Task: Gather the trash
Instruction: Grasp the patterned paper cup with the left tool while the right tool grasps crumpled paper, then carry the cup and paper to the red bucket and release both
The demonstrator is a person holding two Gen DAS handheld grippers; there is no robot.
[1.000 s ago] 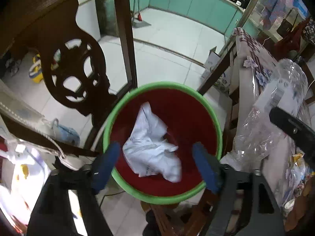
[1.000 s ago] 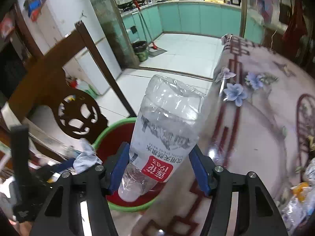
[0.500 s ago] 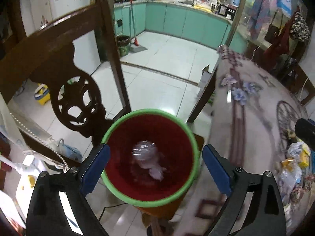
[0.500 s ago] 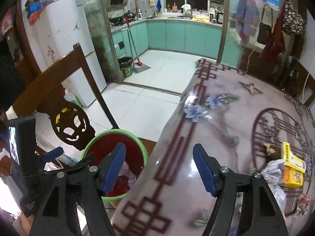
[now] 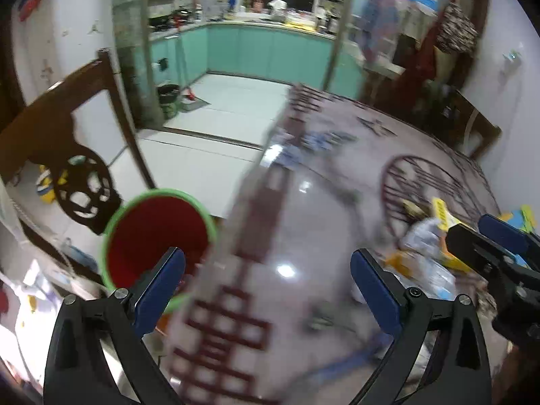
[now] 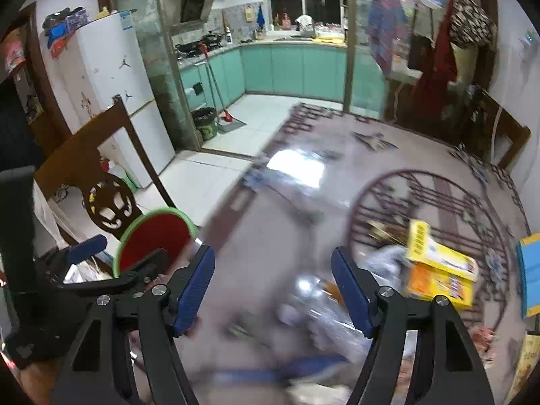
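Observation:
A red bin with a green rim stands on the floor by the table's left edge; its inside is blurred. It also shows in the right wrist view as the bin. My left gripper hangs over the patterned tablecloth, jaws opening, nothing between them. My right gripper is open and empty above the table. To its right lies a trash pile: a yellow box and crumpled clear plastic. In the left wrist view the yellow box sits beside the right gripper's blue finger.
A carved dark wooden chair stands behind the bin, and a white fridge behind that. A blue item lies at the table's right edge. Teal kitchen cabinets and a broom are far back across the tiled floor.
The right gripper let the clear bottle drop into the bin. Both grippers then rose and swung right, from over the bin to over the table. Both sets of jaws widened.

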